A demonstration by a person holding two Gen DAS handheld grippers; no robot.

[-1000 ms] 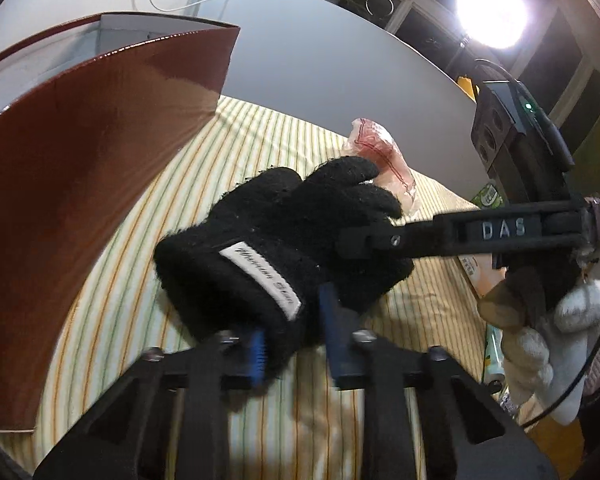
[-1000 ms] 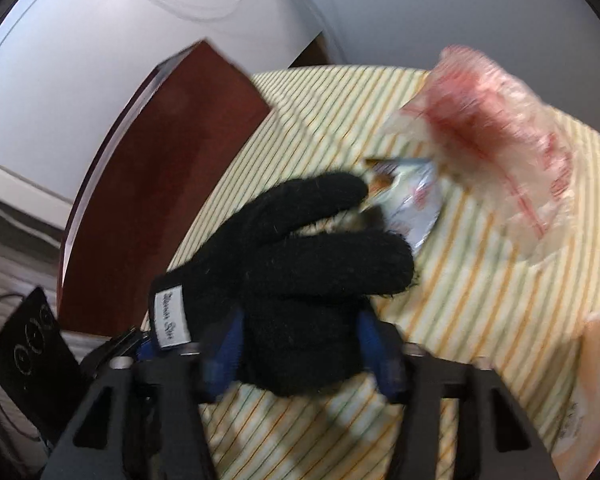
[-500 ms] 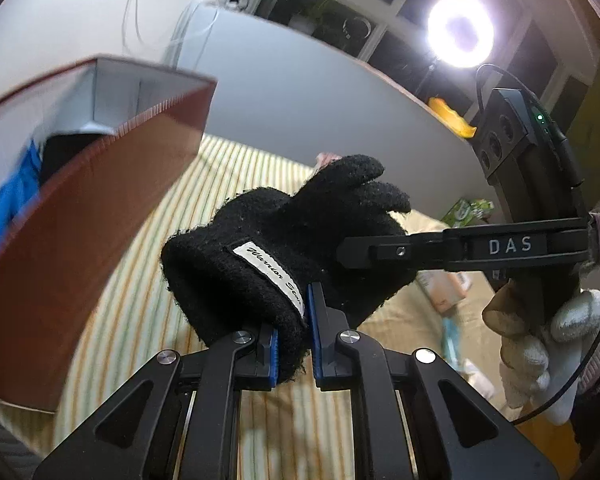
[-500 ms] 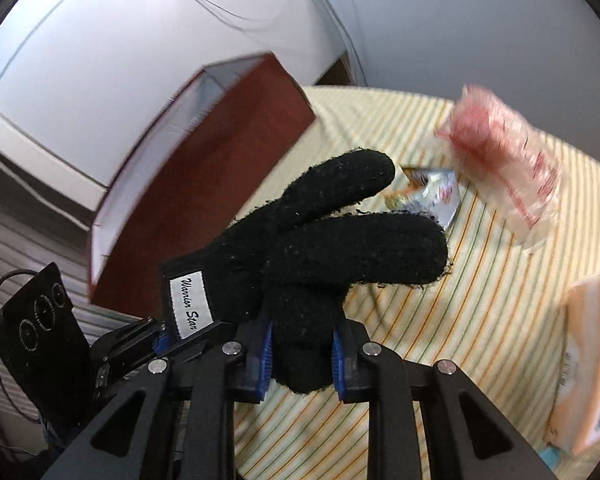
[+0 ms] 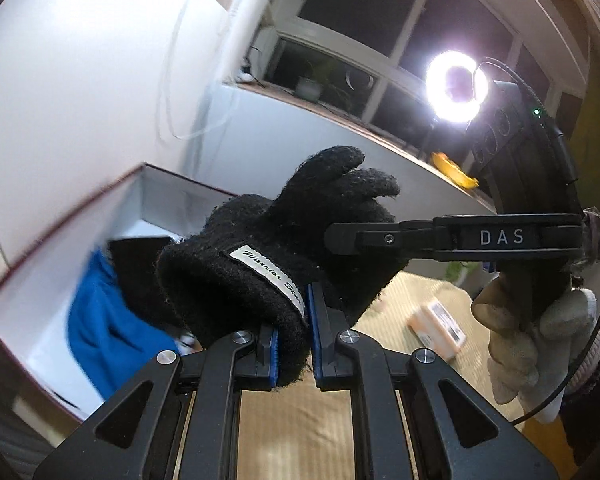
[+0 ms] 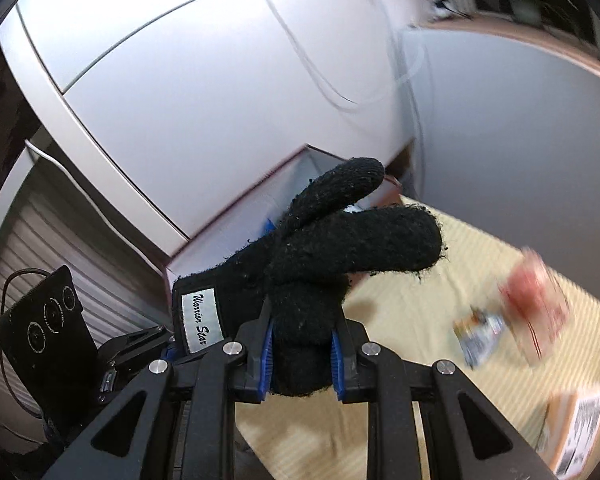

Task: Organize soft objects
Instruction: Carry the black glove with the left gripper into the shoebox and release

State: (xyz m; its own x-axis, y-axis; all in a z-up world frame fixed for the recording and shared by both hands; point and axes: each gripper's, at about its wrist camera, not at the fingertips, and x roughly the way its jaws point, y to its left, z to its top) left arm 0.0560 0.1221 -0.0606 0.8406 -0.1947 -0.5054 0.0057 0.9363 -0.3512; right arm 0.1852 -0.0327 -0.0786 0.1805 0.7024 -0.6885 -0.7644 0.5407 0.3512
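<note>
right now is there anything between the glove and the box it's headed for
Nothing visible. Both grippers, left and right, hold the black glove in the air beside the open box. A blue cloth already lies inside.

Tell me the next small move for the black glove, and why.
Probably carry the black glove a little further over the open box, then release. Both the left gripper and right gripper clamp it in the air, and the box already holds a blue cloth.
</note>
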